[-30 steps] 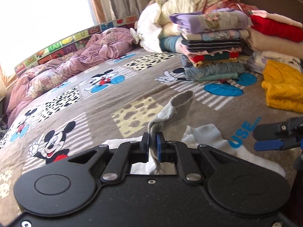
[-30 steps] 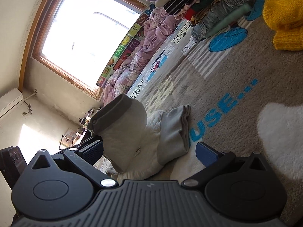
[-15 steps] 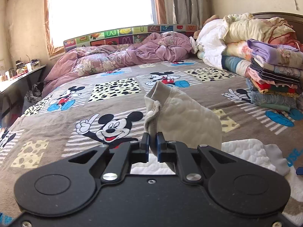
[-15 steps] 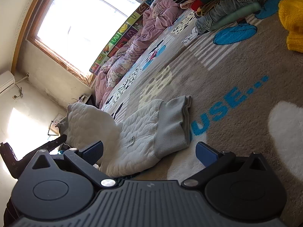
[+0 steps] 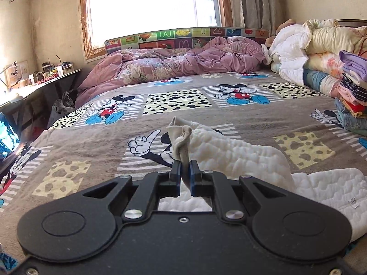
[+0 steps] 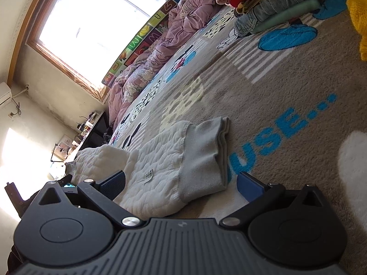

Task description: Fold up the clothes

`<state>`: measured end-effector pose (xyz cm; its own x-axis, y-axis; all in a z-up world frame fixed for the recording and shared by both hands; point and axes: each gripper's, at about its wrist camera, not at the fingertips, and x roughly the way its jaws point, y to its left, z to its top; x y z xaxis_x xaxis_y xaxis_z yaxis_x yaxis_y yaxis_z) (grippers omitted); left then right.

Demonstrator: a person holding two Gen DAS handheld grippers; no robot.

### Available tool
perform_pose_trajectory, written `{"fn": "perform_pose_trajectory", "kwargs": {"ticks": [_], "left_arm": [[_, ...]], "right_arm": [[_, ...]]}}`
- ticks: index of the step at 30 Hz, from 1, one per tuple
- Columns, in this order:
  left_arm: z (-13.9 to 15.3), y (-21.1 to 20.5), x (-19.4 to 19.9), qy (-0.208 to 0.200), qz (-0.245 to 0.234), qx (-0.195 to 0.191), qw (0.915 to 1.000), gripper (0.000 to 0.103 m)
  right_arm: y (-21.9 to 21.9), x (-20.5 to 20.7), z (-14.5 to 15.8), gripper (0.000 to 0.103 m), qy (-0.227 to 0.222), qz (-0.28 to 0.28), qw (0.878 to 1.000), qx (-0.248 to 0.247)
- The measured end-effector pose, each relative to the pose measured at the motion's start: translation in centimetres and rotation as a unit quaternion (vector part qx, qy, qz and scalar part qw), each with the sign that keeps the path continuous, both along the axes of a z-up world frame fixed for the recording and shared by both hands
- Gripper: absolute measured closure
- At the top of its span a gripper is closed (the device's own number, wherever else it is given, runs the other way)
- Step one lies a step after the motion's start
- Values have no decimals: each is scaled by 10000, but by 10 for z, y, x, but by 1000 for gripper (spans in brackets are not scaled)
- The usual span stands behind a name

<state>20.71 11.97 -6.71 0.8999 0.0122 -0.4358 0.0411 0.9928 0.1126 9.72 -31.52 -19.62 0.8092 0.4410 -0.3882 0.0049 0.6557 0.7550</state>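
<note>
A small white quilted garment with grey ribbed cuffs lies on the Mickey Mouse blanket. My left gripper is shut on one grey cuff end and holds it raised over the blanket. In the right wrist view the garment lies flat with its grey waistband toward the blue letters. My right gripper is open and empty, low over the garment's near edge, its fingers on either side of it.
A stack of folded clothes and rolled quilts stand at the right of the bed. A crumpled purple duvet lies along the far side under the window. A yellow knit lies at the right. A dark desk stands left of the bed.
My left gripper has carried the cuff end leftward and swung toward the window, stretching the garment's leg out. The right gripper stayed open and moved slightly closer to the garment.
</note>
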Motion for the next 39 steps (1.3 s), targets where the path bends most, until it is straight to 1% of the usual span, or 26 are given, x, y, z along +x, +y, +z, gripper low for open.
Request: {"fn": "perform_pose_trajectory", "kwargs": {"ticks": [7,11,19,25,29,31,32,33,34,35,38,39], "left_arm": [[-16,19,11,96,97,87,9999,97],[-27,27,20,251,183,97,9995,97],[-43,41,26,638,414,-94,9971,97],[-58,53,32,1039,699,-403,9913,96],[-63,58,34,1181,923,-517,9874,86],[-62,61,34,1211,1030,-525,9859,77],[-62,63,34,1224,1085,-542,9850,70],[-62,66,34,1232,1122,-567,9844,65],[-61,68,33,1237,1155,-609,9837,64],[-61,71,32,1239,1182,-670,9829,61],[-58,81,30,1227,1251,-1015,9793,59],[-57,84,30,1229,1257,-1157,9776,54]], "right_arm": [[2,14,2,0,57,32,9998,-172],[2,21,2,0,105,60,9996,-243],[4,39,4,0,258,227,9984,-440],[4,54,5,0,366,527,9964,-558],[2,59,6,0,390,644,9954,-592],[4,61,7,0,370,703,9942,-724],[6,61,7,0,356,728,9935,-797],[8,62,7,0,340,753,9927,-874],[9,62,7,0,325,775,9919,-949],[10,63,7,0,318,782,9916,-983],[9,64,7,0,316,755,9922,-945],[8,65,7,0,321,738,9927,-904]]}}
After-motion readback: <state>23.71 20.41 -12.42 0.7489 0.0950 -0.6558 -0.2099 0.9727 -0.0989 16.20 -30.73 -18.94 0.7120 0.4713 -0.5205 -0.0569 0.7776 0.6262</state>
